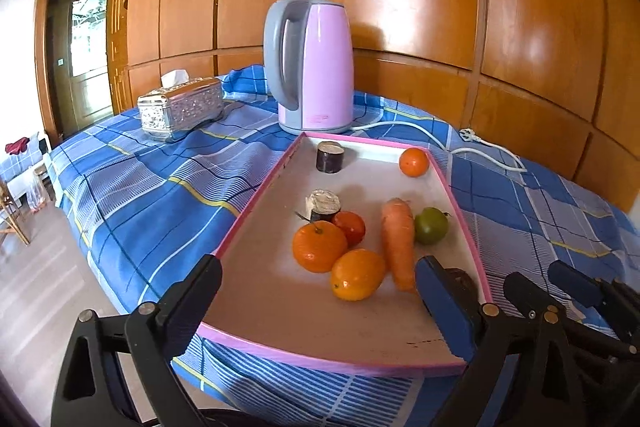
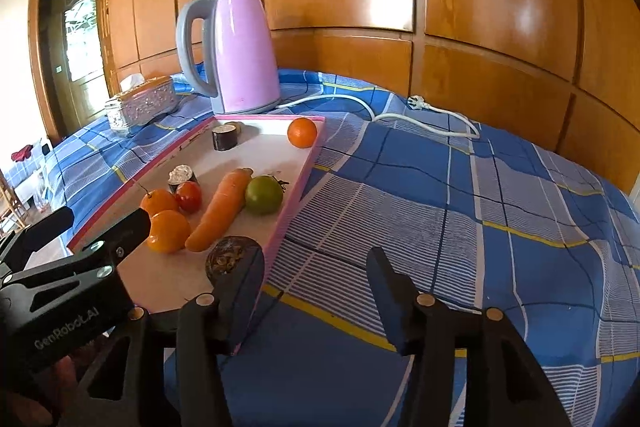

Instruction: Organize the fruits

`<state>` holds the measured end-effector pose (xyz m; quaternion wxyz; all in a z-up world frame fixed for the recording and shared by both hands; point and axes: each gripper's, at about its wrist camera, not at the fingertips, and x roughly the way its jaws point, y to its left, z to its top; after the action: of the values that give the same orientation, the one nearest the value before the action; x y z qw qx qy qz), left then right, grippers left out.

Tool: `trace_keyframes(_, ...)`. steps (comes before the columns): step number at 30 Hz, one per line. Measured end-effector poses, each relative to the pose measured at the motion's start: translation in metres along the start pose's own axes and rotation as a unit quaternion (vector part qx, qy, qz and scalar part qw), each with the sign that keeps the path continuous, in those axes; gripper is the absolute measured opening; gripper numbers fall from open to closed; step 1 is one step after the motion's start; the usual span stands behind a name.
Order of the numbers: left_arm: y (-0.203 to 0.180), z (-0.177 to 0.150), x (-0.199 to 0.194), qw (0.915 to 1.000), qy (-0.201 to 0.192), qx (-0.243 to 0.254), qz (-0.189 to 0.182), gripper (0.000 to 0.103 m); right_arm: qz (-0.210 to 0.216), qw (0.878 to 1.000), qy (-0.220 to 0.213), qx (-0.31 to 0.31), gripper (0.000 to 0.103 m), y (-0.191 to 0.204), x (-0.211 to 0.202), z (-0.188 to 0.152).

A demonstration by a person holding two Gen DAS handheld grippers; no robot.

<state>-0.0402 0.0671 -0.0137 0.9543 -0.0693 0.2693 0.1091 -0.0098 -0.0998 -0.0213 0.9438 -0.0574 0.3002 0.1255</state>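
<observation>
Your left gripper (image 1: 318,289) stands spread wide at the near end of the pink-rimmed tray (image 1: 256,205), with nothing between its fingers; your right gripper (image 2: 316,277) is parted over the tray's near right rim and the blue checked cloth (image 2: 500,227), also empty. The fruit lies bunched in the near half of the tray: an orange (image 1: 319,246), a yellow-orange citrus (image 1: 357,274), a red tomato (image 1: 350,227), a carrot (image 1: 398,241) and a green tomato (image 1: 431,225), with a lone orange (image 1: 414,161) in the far right corner. Because the round pieces touch, closing on one could likely nudge its neighbours and set them rolling; the carrot leans against the citrus and may swing. A dark round piece (image 2: 234,257) sits just beside your right gripper's left finger and could be knocked. Two dark cylinders (image 1: 330,157) stand along the left side, the pink kettle (image 1: 316,67) and its white cord (image 2: 420,117) beyond the far rim, a silver tissue box (image 1: 180,111) far left.
</observation>
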Motion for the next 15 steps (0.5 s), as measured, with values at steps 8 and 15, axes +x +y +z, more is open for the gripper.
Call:
trace_keyframes(8, -0.0001, -0.0002, 0.0027, 1.0, 0.003, -0.005, 0.0, 0.098, -0.01, 1.0, 0.003, 0.007, 0.054, -0.0036, 0.0049, -0.0014)
trace_keyframes(15, 0.0028, -0.0002, 0.0042, 0.9999, 0.007, -0.011, 0.0, 0.098, -0.012, 1.0, 0.005, 0.005, 0.054, -0.0034, 0.0066, -0.0021)
